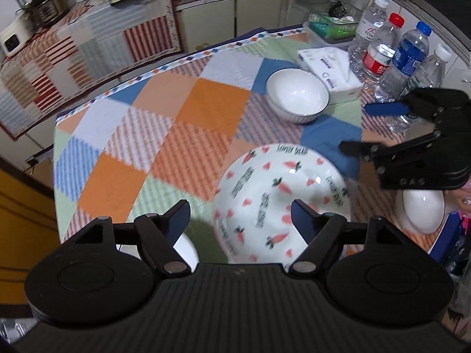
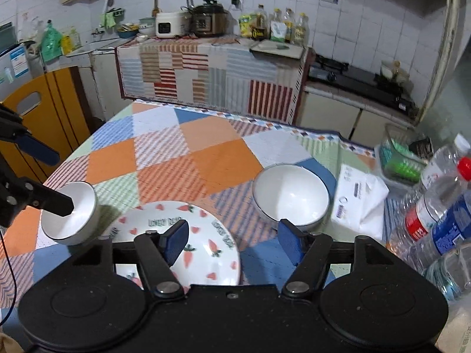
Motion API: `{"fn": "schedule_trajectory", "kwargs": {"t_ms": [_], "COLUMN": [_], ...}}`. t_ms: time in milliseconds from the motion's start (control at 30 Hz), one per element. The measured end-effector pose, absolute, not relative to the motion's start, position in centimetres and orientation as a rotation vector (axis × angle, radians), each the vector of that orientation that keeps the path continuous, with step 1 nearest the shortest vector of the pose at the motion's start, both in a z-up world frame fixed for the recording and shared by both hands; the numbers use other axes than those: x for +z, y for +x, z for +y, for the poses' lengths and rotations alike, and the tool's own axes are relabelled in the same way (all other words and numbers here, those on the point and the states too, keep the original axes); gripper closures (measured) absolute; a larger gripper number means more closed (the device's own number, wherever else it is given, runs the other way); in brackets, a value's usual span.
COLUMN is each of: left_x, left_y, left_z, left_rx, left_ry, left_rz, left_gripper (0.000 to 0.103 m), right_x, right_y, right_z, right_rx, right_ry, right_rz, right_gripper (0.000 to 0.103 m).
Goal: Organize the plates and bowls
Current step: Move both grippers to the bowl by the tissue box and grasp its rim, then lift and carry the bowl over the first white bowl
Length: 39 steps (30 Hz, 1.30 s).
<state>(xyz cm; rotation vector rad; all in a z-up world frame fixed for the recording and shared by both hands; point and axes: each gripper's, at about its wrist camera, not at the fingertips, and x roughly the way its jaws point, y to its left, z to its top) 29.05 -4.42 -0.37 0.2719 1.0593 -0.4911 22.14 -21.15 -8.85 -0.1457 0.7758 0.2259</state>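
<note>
A carrot-print plate [image 1: 279,206] lies on the checked tablecloth [image 1: 176,117]; it also shows in the right wrist view [image 2: 200,235]. A white bowl [image 1: 297,94] stands beyond it, and shows in the right wrist view [image 2: 290,195]. A second white bowl [image 2: 70,214] sits left of the plate, partly hidden under my left gripper [image 1: 240,220] in its own view. A third white bowl [image 1: 424,210] shows at the right. My left gripper is open above the plate's near left edge. My right gripper [image 2: 232,241] is open and empty, above the plate's right side; it also shows in the left wrist view [image 1: 357,128].
A tissue pack [image 1: 329,67] lies behind the far bowl. Several water bottles [image 1: 409,50] stand at the table's right edge, with a green-filled container [image 1: 332,26] behind. An orange chair [image 2: 38,108] stands left of the table. A counter with cookers [image 2: 188,23] runs behind.
</note>
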Motion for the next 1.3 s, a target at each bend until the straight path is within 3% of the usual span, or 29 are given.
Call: {"fn": "schedule_trajectory", "kwargs": {"t_ms": [300, 733, 833, 967, 1033, 1300], "left_x": [-3.6, -12.5, -14.1, -15.2, -15.5, -15.4], "left_y": [35.5, 45.0, 45.4, 45.7, 45.8, 46.0], "left_z": [-10.4, -16.6, -17.4, -17.8, -17.6, -17.1], "left_rx": [-0.508, -0.489, -0.483, -0.504, -0.528, -0.513], "left_ry": [0.257, 0.055, 0.064, 0.05, 0.009, -0.037], "left_rz": [1.033, 1.106, 1.118, 1.151, 1.167, 1.206], "left_gripper": [0.027, 0.029, 0.035, 0.075, 0.086, 0.088], "right_x": [-13.5, -20.3, -21.1, -21.5, -21.5, -21.6], "right_y": [27.3, 33.7, 34.3, 35.0, 35.1, 35.3], "right_z": [-25.5, -28.1, -27.4, -27.1, -26.8, -26.6], "right_rx": [0.143, 0.125, 0.126, 0.138, 0.138, 0.153], "right_ry": [-0.042, 0.152, 0.124, 0.133, 0.112, 0.074], "right_rz": [0.893, 0.973, 0.974, 0.95, 0.941, 0.918], "right_gripper": [0.031, 0.031, 0.031, 0.03, 0.029, 0.025]}}
